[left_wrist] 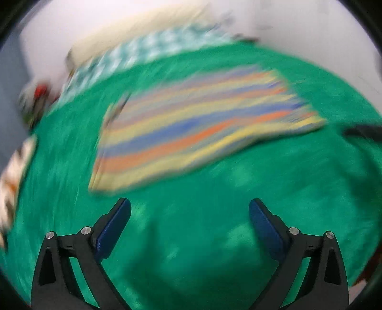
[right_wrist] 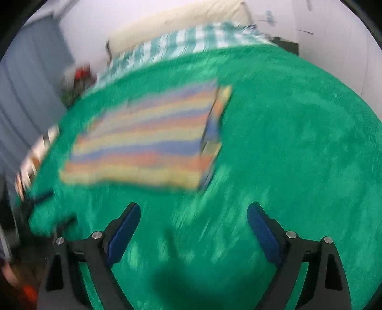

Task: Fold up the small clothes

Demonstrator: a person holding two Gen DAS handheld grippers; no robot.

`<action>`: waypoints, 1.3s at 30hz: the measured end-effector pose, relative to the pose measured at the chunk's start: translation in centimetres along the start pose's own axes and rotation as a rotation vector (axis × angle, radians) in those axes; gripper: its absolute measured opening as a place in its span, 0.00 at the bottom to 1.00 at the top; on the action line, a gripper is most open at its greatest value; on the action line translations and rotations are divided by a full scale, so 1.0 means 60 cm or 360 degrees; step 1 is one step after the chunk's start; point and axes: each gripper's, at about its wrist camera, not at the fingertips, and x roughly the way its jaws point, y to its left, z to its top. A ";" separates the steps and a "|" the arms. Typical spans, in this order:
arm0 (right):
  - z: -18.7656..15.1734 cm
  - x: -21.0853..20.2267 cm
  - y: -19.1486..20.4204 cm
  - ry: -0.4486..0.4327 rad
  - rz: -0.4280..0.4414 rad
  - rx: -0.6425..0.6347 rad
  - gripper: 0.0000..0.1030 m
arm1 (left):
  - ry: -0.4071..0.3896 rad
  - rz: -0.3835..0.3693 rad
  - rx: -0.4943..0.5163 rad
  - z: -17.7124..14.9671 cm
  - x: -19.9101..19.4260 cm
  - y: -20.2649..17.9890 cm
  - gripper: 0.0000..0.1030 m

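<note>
A striped garment (left_wrist: 191,126) in yellow, blue and orange lies folded flat on a green blanket (left_wrist: 191,238). Both views are blurred by motion. In the left wrist view my left gripper (left_wrist: 189,209) hangs open above bare green fabric, just short of the garment's near edge, with nothing between its blue pads. The right wrist view shows the same striped garment (right_wrist: 143,140) left of centre, with a folded edge along its right side. My right gripper (right_wrist: 193,214) is open over the green blanket (right_wrist: 286,167), below and to the right of the garment, holding nothing.
A teal-and-white checked cloth (right_wrist: 181,45) and a cream pillow (right_wrist: 176,21) lie at the blanket's far end. A patterned brown-and-white cloth (left_wrist: 14,171) sits at the left edge. Small red and dark items (right_wrist: 76,81) stand by the far left wall. A dark object (left_wrist: 363,132) shows at the right.
</note>
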 end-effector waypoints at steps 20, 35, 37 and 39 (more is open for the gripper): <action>0.273 0.294 -0.126 0.0273 0.0460 0.0523 0.15 | 0.0030 -0.0304 0.0238 0.171 0.153 -0.268 0.07; 0.362 0.244 0.246 0.0157 0.0753 0.0076 0.10 | -0.0104 -0.0432 -0.0870 0.106 0.019 0.158 0.06; 0.352 0.278 0.314 0.0197 0.0783 0.0039 0.10 | -0.0065 -0.0367 -0.1000 0.071 0.029 0.221 0.06; 0.344 0.317 0.375 0.0239 0.0801 0.0018 0.10 | -0.0022 -0.0316 -0.1119 0.040 0.045 0.272 0.06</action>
